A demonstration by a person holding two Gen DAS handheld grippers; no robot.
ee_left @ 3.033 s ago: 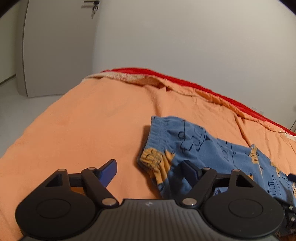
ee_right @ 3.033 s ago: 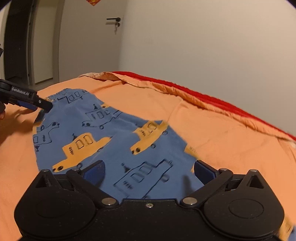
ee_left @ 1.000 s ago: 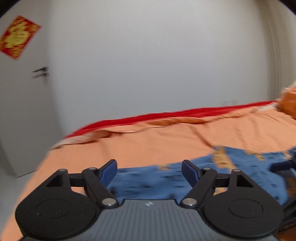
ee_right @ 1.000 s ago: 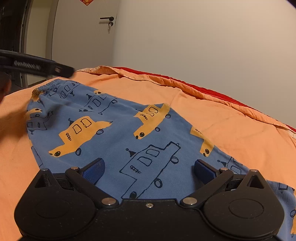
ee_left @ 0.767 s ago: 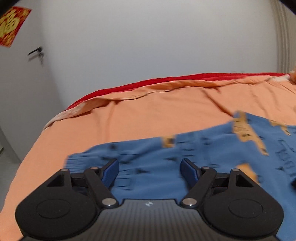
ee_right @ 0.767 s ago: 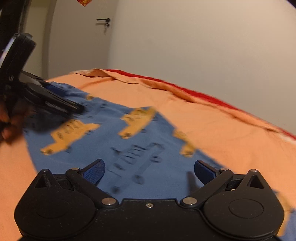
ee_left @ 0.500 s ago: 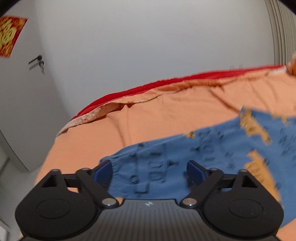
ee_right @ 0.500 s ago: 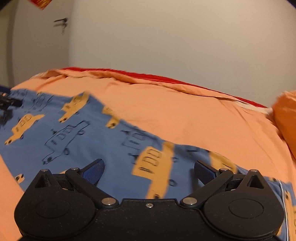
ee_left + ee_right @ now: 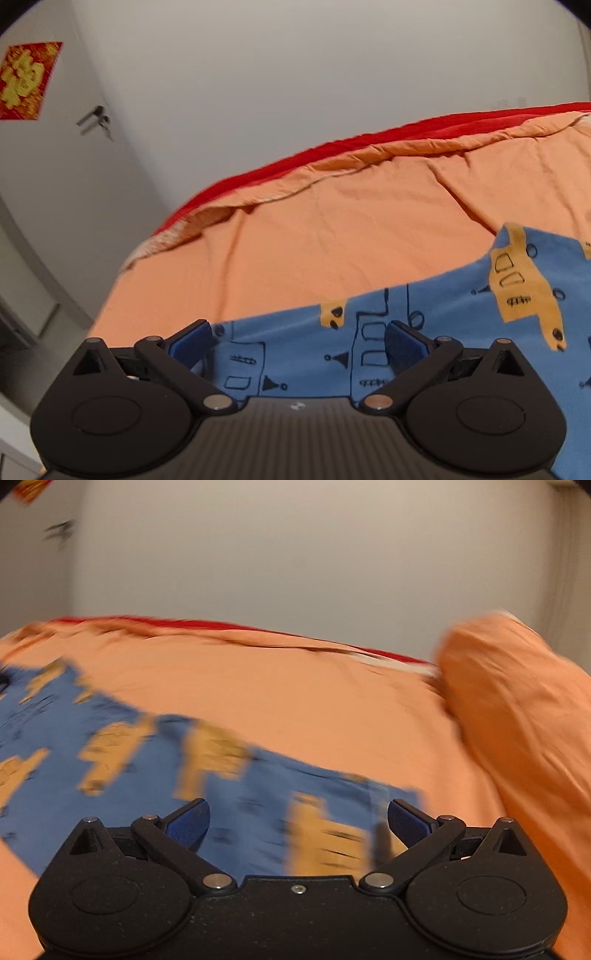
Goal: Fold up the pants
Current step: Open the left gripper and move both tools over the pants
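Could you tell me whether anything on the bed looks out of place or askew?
Only mildly: the orange cover's far edge is rumpled and turned back, exposing the red sheet. The pants lie flat.

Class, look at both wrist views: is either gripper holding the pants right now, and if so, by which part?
Nothing is held. The left gripper and the right gripper both stand open over the pants, with no cloth pinched between their fingers.

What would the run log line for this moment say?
task: fold pants | left gripper: open over pants | right gripper: open | bedspread: orange
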